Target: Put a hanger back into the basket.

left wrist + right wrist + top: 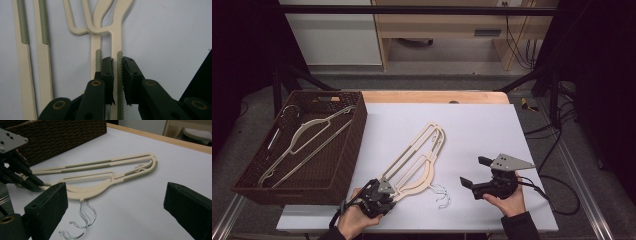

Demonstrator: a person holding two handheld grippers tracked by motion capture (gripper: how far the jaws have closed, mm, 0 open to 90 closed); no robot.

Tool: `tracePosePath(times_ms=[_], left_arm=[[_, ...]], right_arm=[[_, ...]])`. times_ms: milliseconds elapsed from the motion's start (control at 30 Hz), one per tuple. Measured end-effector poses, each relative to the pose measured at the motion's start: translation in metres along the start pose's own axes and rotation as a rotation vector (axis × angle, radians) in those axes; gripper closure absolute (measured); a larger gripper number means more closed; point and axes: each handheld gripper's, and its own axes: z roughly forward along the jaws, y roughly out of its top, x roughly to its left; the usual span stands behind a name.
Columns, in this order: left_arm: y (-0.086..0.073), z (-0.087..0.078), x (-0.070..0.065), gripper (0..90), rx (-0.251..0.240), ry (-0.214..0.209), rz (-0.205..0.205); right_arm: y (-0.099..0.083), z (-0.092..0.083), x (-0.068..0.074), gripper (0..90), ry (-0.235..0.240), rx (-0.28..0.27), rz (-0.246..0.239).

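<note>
The left gripper (117, 77) pinches one arm of the cream hangers (419, 157), whose long axis runs up-right across the surface, while the right gripper (477, 172) hovers wide, empty, beside their hooks (441, 196).

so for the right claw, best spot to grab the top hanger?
The shoulder arm near the far end: a thin flat bar with ribbed grip strip. Come from above, jaws across the bar. The wire hooks are thin, and the left claw holds the near end.

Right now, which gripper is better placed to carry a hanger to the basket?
Left. The left gripper is clamped on a hanger arm beside the basket; the right gripper hangs open, empty, farther away.
</note>
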Motion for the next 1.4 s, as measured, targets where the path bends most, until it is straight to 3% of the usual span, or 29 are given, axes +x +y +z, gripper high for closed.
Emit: tracePosePath(times_ms=[300, 533, 933, 1033, 1100, 1133, 1167, 1200, 1267, 1333, 1400], left_arm=[[0.001, -0.022, 0.005, 79.7, -0.094, -0.021, -0.020], [0.003, -0.033, 0.007, 79.8, -0.131, -0.022, -0.025], [0.005, -0.055, 0.017, 80.2, -0.218, -0.020, -0.067], [0.007, -0.060, 0.018, 80.9, -0.244, 0.005, -0.065], [0.007, -0.064, 0.019, 85.2, -0.252, 0.051, -0.078], [0.006, -0.066, 0.024, 85.5, -0.281, 0.040, -0.108], [0.004, -0.068, 0.029, 85.9, -0.296, -0.007, -0.102], [0.003, -0.068, 0.030, 85.9, -0.292, -0.032, -0.095], [0.003, -0.063, 0.026, 85.8, -0.274, -0.029, -0.092], [0.004, -0.057, 0.023, 85.9, -0.248, 0.003, -0.069], [0.005, -0.054, 0.022, 85.9, -0.241, -0.005, -0.071]], right_arm=[[-0.005, 0.013, 0.004, 6.7, 0.018, 0.040, -0.013], [-0.010, 0.022, 0.007, 8.5, 0.031, 0.065, -0.021], [-0.011, 0.021, 0.006, 9.7, 0.034, 0.066, -0.019], [-0.012, 0.023, 0.007, 10.3, 0.047, 0.067, -0.014], [-0.013, 0.026, 0.008, 11.0, 0.055, 0.067, -0.012], [-0.013, 0.027, 0.008, 11.5, 0.063, 0.067, -0.010], [-0.013, 0.032, 0.010, 12.6, 0.082, 0.057, 0.006], [-0.013, 0.032, 0.010, 12.6, 0.082, 0.057, 0.006], [-0.013, 0.038, 0.011, 13.1, 0.098, 0.064, 0.009], [-0.014, 0.043, 0.012, 13.1, 0.099, 0.076, 0.006], [-0.013, 0.046, 0.013, 13.8, 0.100, 0.073, 0.007]])
